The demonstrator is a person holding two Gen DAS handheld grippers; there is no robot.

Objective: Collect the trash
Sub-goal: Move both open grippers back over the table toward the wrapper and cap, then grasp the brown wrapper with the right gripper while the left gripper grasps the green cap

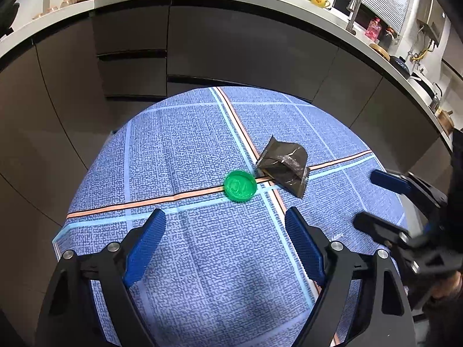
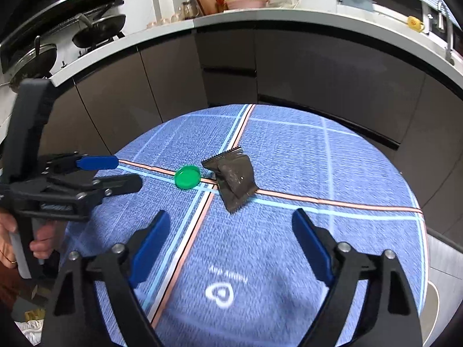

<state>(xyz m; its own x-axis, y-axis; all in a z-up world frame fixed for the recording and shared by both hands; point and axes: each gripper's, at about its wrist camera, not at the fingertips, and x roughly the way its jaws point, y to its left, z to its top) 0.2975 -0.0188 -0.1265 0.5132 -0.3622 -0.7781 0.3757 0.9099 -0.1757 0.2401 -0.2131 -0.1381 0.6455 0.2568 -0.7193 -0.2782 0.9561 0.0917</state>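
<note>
Left wrist view: your left tongs stand released, jaws wide apart, holding nothing, above the blue checked surface. The green cap lies flat where the orange stripes cross, straight ahead of the jaws. The dark wrapper sits just beside the cap, on its far right side, puffed and creased. Judged: the cap is light, rigid and slick, with a low rim, so close across its full width with the pads close to the cloth. The wrapper is featherweight, crinkly film; pinch its raised fold or crimped edge, as it may slide. This view alone shows the cap's embossed top. Your right tongs enter at the right edge, also released.

Right wrist view: your right tongs are spread and unladen, the wrapper ahead, right of the cap. Only here do you see the wrapper's serrated far seam and your left hand on its grip.
</note>
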